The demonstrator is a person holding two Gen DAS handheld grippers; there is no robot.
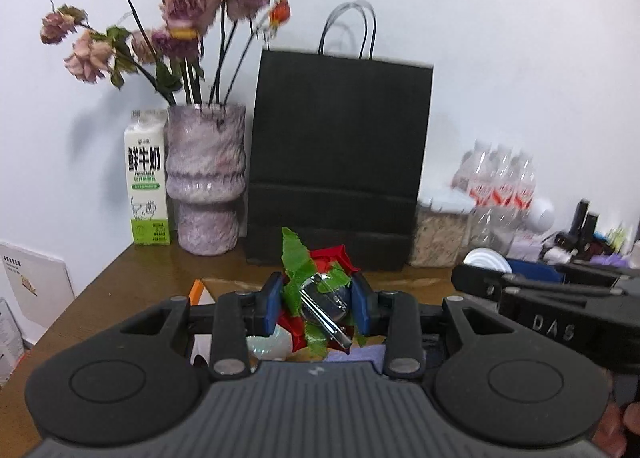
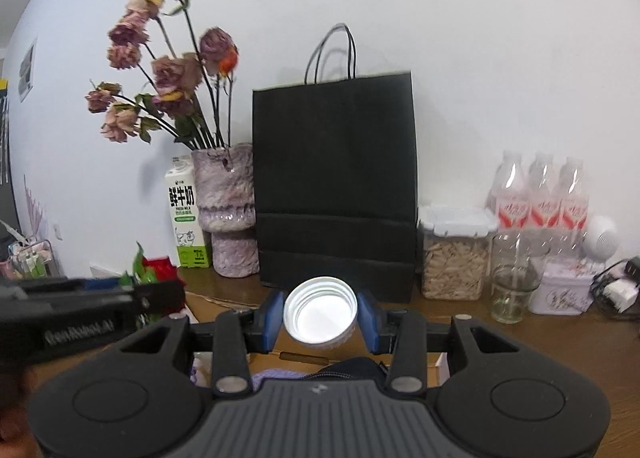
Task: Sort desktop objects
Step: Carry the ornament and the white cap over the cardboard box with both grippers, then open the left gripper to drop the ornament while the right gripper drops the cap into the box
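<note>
Milk carton (image 1: 147,178) left of vase (image 1: 206,178)

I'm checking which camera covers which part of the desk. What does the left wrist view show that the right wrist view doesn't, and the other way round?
Only the left wrist view: the left tongs shut on a red artificial rose with green leaves and a clear round piece.

Only the right wrist view: the right tongs shut on a white screw lid, an empty glass and a floral tin.

Both: black paper bag, vase of dried flowers, milk carton, bottles, wooden desk.
</note>
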